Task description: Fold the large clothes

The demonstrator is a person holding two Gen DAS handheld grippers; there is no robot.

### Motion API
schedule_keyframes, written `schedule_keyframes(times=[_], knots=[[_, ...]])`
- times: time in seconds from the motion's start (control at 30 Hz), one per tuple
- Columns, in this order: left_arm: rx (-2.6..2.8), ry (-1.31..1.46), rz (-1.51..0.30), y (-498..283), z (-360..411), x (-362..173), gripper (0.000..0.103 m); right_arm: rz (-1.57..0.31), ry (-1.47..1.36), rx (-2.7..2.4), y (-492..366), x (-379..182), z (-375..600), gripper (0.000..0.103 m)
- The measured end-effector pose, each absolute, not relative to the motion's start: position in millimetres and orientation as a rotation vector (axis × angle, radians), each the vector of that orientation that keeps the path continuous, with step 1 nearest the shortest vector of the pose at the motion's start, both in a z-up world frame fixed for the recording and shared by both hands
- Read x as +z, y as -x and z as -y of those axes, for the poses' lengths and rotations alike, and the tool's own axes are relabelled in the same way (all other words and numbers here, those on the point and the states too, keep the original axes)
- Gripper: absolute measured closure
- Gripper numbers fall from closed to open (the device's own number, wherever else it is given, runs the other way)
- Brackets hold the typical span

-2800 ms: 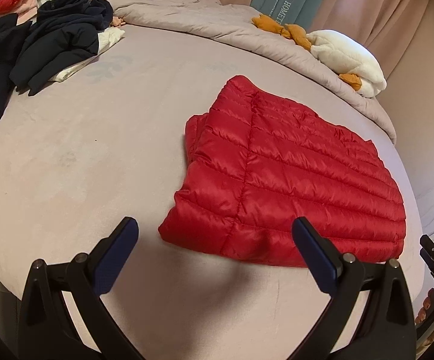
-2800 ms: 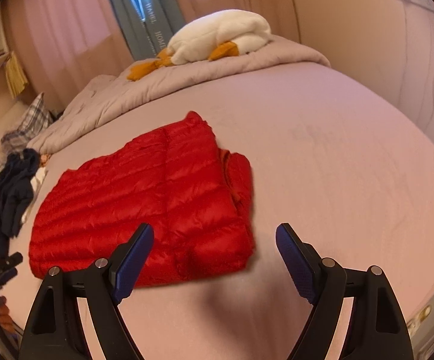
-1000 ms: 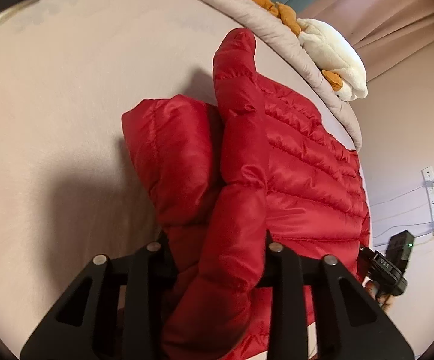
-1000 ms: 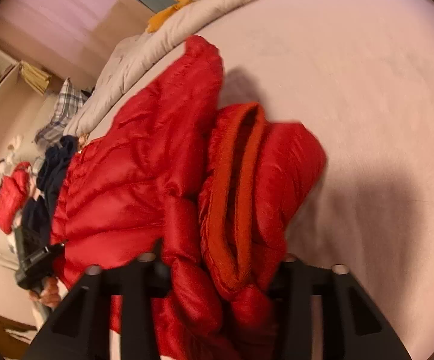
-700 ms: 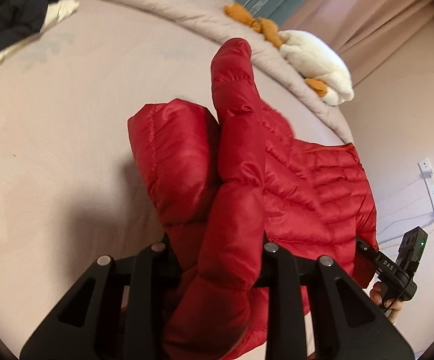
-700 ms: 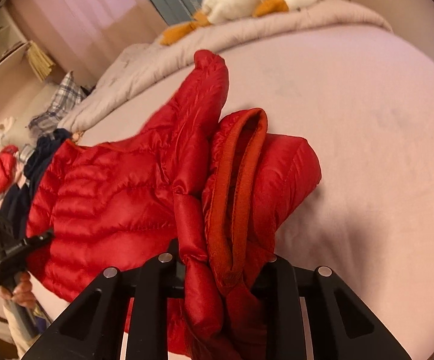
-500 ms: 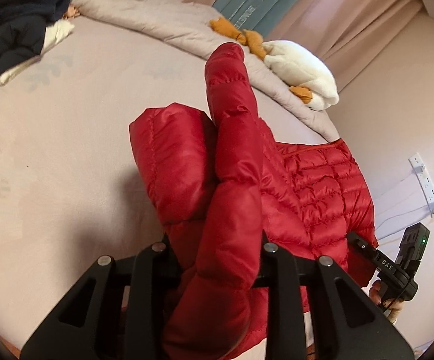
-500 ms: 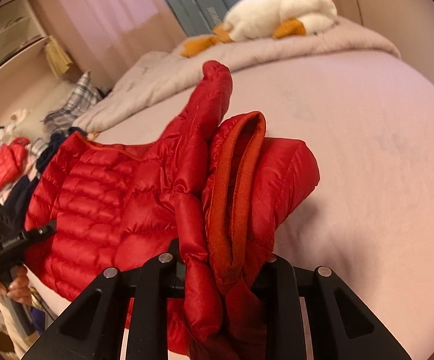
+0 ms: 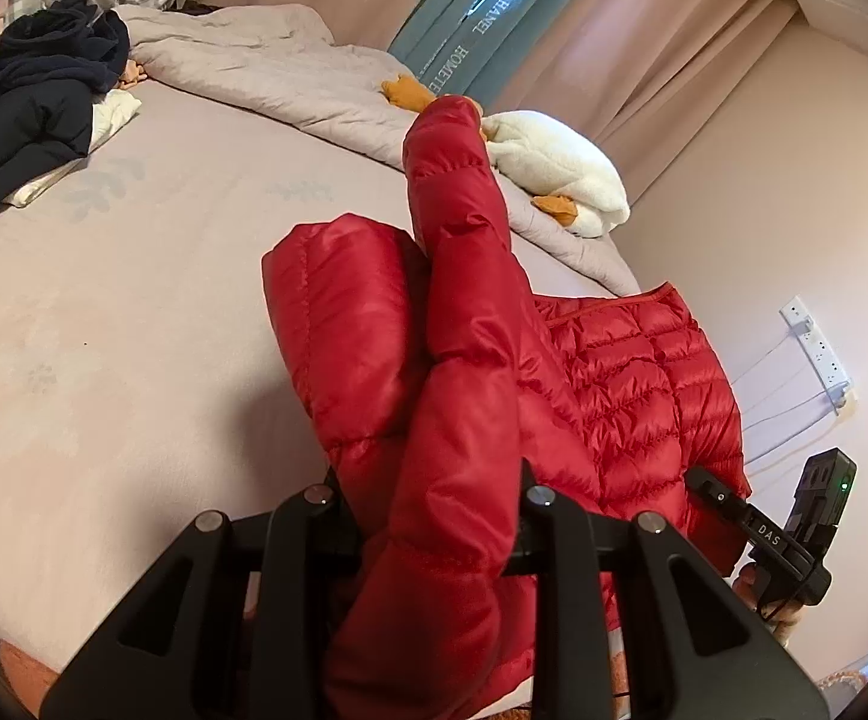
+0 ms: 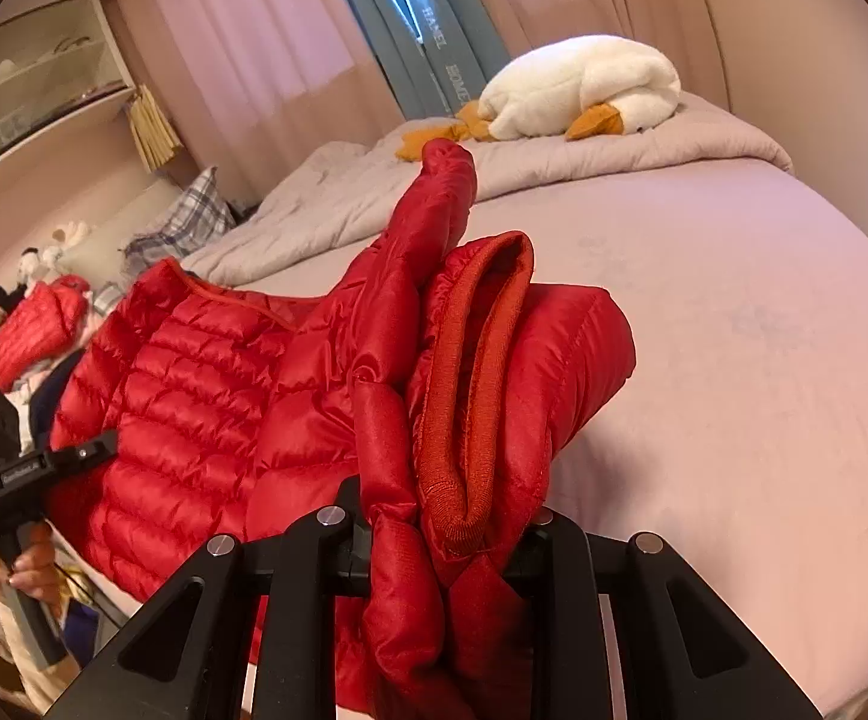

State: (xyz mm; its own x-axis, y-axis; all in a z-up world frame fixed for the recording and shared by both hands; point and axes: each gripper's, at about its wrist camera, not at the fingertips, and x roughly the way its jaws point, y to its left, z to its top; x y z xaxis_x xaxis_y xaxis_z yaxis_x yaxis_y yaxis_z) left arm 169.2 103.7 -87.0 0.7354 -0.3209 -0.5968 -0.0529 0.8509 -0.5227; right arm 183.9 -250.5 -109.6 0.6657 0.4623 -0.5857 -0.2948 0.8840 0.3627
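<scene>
A red quilted puffer jacket (image 9: 626,372) hangs lifted above the pinkish bed sheet (image 9: 104,312), stretched between my two grippers. My left gripper (image 9: 428,516) is shut on a bunched red sleeve and edge, which stick up in front of the camera. In the right wrist view my right gripper (image 10: 440,531) is shut on the jacket (image 10: 194,372) at a fold with an orange knit cuff (image 10: 470,360). The pads are buried in fabric in both views. The right gripper's black body (image 9: 794,528) shows at the jacket's other end, held by a hand.
A heap of dark clothes (image 9: 32,102) lies at the bed's far left. A crumpled grey duvet (image 9: 266,66) and a white goose plush (image 9: 554,162) lie along the far side. Another red jacket (image 10: 38,324) sits by plaid pillows (image 10: 188,216). A power strip (image 9: 818,354) is on the wall.
The grippers, open above the flat folded jacket before, have shut on its near corners. Both have risen, and the jacket now hangs off the sheet between them.
</scene>
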Motion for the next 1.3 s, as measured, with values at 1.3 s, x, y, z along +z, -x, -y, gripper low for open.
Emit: schedule_keyframes(times=[1.3], knots=[[-0.081, 0.471, -0.589, -163, -125, -63, 0.077, -0.65, -0.257, 0.496, -202, -100, 238, 0.078]])
